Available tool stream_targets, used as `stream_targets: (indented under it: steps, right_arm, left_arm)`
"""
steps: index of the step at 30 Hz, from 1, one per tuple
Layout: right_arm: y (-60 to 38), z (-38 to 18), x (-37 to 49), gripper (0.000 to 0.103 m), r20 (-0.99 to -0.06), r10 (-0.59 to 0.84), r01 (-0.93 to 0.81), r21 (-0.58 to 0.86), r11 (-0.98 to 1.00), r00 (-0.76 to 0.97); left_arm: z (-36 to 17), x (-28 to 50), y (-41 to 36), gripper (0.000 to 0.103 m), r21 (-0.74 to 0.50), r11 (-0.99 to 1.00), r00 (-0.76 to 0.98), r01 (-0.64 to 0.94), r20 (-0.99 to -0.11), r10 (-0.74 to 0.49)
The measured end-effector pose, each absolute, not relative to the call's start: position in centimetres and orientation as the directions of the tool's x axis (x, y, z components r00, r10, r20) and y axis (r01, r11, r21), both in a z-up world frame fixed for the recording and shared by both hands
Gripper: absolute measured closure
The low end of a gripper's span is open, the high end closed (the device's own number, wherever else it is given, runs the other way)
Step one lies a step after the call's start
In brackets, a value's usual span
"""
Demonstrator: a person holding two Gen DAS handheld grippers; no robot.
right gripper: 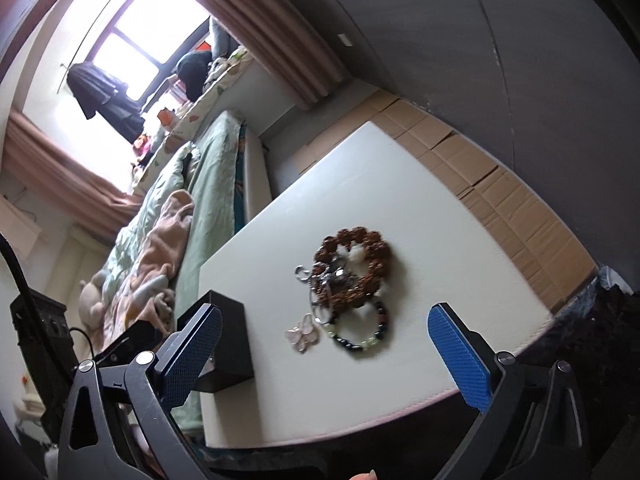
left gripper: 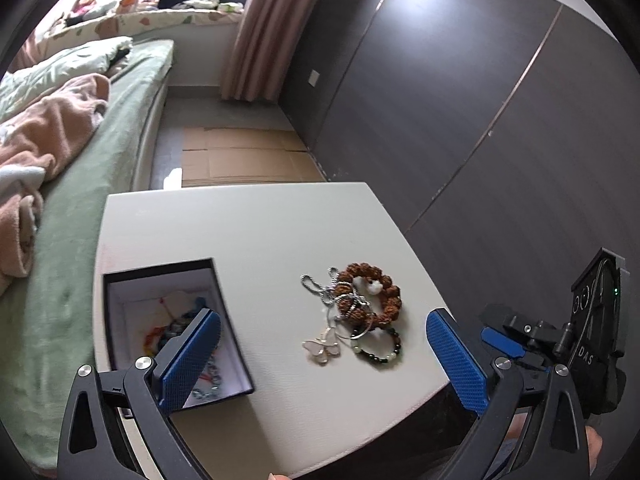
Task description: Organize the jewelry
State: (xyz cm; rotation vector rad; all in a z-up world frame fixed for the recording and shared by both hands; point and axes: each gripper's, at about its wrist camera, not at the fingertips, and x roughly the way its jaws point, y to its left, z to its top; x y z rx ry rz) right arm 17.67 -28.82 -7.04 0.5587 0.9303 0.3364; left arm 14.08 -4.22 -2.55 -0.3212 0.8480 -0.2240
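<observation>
On the white table [left gripper: 256, 232] lies a heap of jewelry: a brown bead bracelet [left gripper: 370, 294], a silver chain [left gripper: 316, 286], a pale butterfly pendant [left gripper: 322, 349] and a dark-and-green bead bracelet [left gripper: 380, 346]. A black box [left gripper: 176, 332], open on top, stands at the left with coloured pieces inside. My left gripper [left gripper: 324, 356] is open above the table's near side, its left finger over the box. In the right wrist view the same heap [right gripper: 352, 280] and the box [right gripper: 230, 336] show, and my right gripper [right gripper: 324, 354] is open with nothing between its fingers.
A bed with a green cover [left gripper: 80, 216] and a pink blanket [left gripper: 52, 128] runs along the table's left side. Dark wardrobe panels [left gripper: 460, 100] stand to the right. Flattened cardboard [left gripper: 244, 156] lies on the floor beyond the table. The other gripper's body [left gripper: 560, 344] shows at the right.
</observation>
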Motion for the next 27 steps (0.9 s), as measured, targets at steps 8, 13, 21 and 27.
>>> stream_targets:
  steps: [8, 13, 21, 27]
  right_arm:
    - [-31.0, -7.8, 18.0, 0.000, -0.684, 0.484, 0.006, 0.581, 0.814, 0.546]
    - [-32.1, -8.0, 18.1, 0.000, -0.694, 0.463, 0.027, 0.570, 0.821, 0.551]
    - [-32.9, -8.9, 18.9, 0.000, -0.701, 0.478, 0.047, 0.587, 0.808, 0.529]
    - [-33.2, -9.6, 19.5, 0.000, -0.707, 0.491, 0.069, 0.602, 0.796, 0.509]
  left_arm:
    - [-3.3, 14.9, -6.8, 0.001, -0.320, 0.943, 0.619, 0.097, -0.722, -0.309]
    - [-4.5, 15.8, -7.7, 0.001, -0.317, 0.943, 0.586, 0.101, -0.747, -0.314]
    - [-7.4, 17.0, -9.5, 0.025, -0.241, 0.963, 0.486, 0.123, -0.831, -0.270]
    - [-9.4, 17.4, -10.3, 0.028, -0.182, 0.975, 0.432, 0.124, -0.875, -0.219]
